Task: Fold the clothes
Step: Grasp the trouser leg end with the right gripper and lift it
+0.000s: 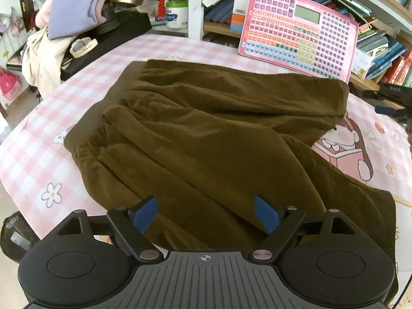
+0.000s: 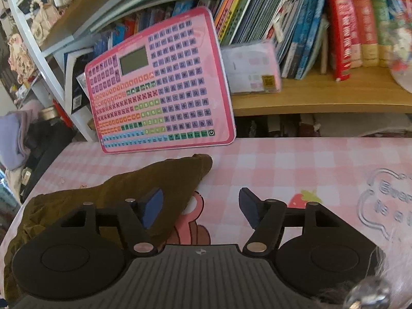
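Note:
Olive-brown trousers (image 1: 206,134) lie partly folded on the pink checked tablecloth (image 1: 33,149), waistband to the left, one leg running toward the near right. My left gripper (image 1: 206,212) is open and empty, hovering over the near part of the trousers. In the right wrist view a corner of the trousers (image 2: 159,180) lies at the left; my right gripper (image 2: 200,208) is open and empty just above the cloth, its left finger (image 2: 153,207) over the fabric edge. The right gripper's arm shows at the far right of the left view (image 1: 391,95).
A pink keypad toy board (image 1: 298,31) (image 2: 159,90) leans against the bookshelf at the table's back. Books fill the shelves (image 2: 322,25). At the back left are a purple folded garment (image 1: 74,7), a watch (image 1: 82,45) and a pen jar (image 1: 176,13).

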A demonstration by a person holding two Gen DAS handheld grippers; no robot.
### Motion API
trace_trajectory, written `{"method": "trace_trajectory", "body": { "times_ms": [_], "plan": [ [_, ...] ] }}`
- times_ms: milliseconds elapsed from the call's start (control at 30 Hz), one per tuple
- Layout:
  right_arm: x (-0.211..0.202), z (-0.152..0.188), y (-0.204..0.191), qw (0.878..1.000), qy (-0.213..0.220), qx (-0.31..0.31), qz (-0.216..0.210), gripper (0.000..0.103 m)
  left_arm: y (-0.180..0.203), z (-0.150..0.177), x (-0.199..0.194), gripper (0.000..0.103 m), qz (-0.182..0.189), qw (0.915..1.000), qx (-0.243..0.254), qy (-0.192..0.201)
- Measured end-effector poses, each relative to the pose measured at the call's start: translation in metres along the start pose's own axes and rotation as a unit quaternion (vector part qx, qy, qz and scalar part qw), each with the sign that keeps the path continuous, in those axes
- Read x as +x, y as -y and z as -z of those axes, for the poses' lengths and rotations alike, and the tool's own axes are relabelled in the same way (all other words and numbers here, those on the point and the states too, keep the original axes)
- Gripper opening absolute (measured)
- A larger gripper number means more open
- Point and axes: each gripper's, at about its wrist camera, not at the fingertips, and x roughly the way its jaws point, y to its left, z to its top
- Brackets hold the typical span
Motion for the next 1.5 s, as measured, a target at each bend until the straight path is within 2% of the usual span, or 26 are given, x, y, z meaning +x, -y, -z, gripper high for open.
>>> {"method": "trace_trajectory", "body": {
  "times_ms": [133, 333, 367, 400, 433, 467, 533, 567, 700, 767, 833, 867, 900, 933, 967, 1000, 1067, 1133, 1167, 1233, 1300, 1333, 1400, 1500],
  "plan": [
    [0.024, -0.010, 0.003, 1.000, -0.008, 0.011, -0.013, 0.064, -0.002, 0.002, 0.000, 0.086, -0.009, 0.9999, -0.005, -0.006],
    [0.065, -0.021, -0.001, 0.996, -0.039, 0.069, -0.039, 0.062, -0.011, 0.002, -0.003, 0.086, -0.022, 0.9996, -0.017, -0.004],
    [0.070, -0.020, -0.003, 0.995, -0.045, 0.075, -0.043, 0.056, -0.012, 0.002, -0.004, 0.086, -0.023, 0.9995, -0.019, -0.004],
    [0.072, -0.020, -0.004, 0.994, -0.048, 0.083, -0.049, 0.038, -0.013, 0.001, -0.004, 0.086, -0.024, 0.9995, -0.020, -0.004],
    [0.071, -0.019, -0.005, 0.993, -0.049, 0.092, -0.055, 0.028, -0.014, 0.001, -0.003, 0.086, -0.023, 0.9995, -0.022, -0.003],
    [0.071, -0.018, -0.006, 0.992, -0.049, 0.101, -0.062, 0.005, -0.014, 0.001, -0.003, 0.086, -0.022, 0.9995, -0.023, -0.002],
    [0.062, -0.018, -0.009, 0.989, -0.041, 0.121, -0.078, 0.004, -0.015, 0.001, -0.002, 0.086, -0.018, 0.9996, -0.023, -0.001],
    [0.044, -0.018, -0.012, 0.986, -0.022, 0.137, -0.097, 0.003, -0.015, 0.001, -0.002, 0.086, -0.016, 0.9996, -0.024, 0.000],
    [-0.044, -0.014, -0.030, 0.962, 0.064, 0.185, -0.189, 0.003, -0.021, 0.002, 0.001, 0.086, -0.011, 0.9994, -0.034, -0.004],
    [-0.079, -0.010, -0.045, 0.947, 0.099, 0.203, -0.230, 0.004, -0.024, 0.001, 0.003, 0.086, -0.009, 0.9992, -0.039, -0.005],
    [-0.091, -0.013, -0.059, 0.937, 0.119, 0.206, -0.256, 0.005, -0.024, 0.000, 0.003, 0.086, -0.006, 0.9991, -0.041, -0.006],
    [-0.091, -0.019, -0.068, 0.938, 0.127, 0.196, -0.255, 0.011, -0.023, -0.001, 0.003, 0.086, -0.003, 0.9992, -0.038, -0.005],
    [-0.082, -0.028, -0.076, 0.945, 0.131, 0.174, -0.244, 0.038, -0.022, -0.002, 0.003, 0.086, 0.000, 0.9994, -0.035, -0.005],
    [-0.070, -0.038, -0.082, 0.952, 0.133, 0.146, -0.233, 0.056, -0.020, -0.002, 0.002, 0.086, 0.002, 0.9995, -0.030, -0.003],
    [-0.058, -0.046, -0.086, 0.959, 0.131, 0.122, -0.220, 0.065, -0.019, -0.002, 0.000, 0.086, 0.004, 0.9997, -0.025, -0.001],
    [-0.046, -0.053, -0.085, 0.966, 0.126, 0.106, -0.198, 0.059, -0.017, -0.002, -0.002, 0.086, 0.007, 0.9998, -0.019, 0.001],
    [-0.028, -0.061, -0.080, 0.982, 0.110, 0.077, -0.135, 0.058, -0.018, 0.000, -0.006, 0.086, 0.007, 0.9999, -0.013, 0.006],
    [-0.022, -0.052, -0.063, 0.992, 0.087, 0.065, -0.063, 0.053, -0.023, 0.003, -0.007, 0.086, 0.004, 0.9998, -0.020, 0.006],
    [-0.020, -0.046, -0.054, 0.995, 0.076, 0.061, -0.029, 0.053, -0.027, 0.004, -0.007, 0.086, 0.001, 0.9996, -0.028, 0.005],
    [-0.017, -0.029, -0.032, 0.997, 0.047, 0.059, 0.027, 0.045, -0.036, 0.007, -0.006, 0.086, -0.006, 0.9987, -0.050, 0.001],
    [-0.014, -0.007, -0.013, 0.996, 0.004, 0.053, 0.077, 0.040, -0.043, 0.009, -0.005, 0.086, -0.009, 0.9974, -0.071, -0.003],
    [-0.012, 0.003, -0.010, 0.995, -0.013, 0.046, 0.087, 0.040, -0.045, 0.009, -0.003, 0.086, -0.008, 0.9968, -0.079, -0.005],
    [-0.007, 0.019, -0.012, 0.996, -0.035, 0.033, 0.079, 0.040, -0.042, 0.009, -0.001, 0.086, -0.003, 0.9967, -0.081, -0.010],
    [0.007, 0.030, -0.029, 0.995, -0.054, -0.007, 0.081, 0.040, -0.032, 0.007, 0.000, 0.086, 0.006, 0.9981, -0.060, -0.010]
  ]
}}
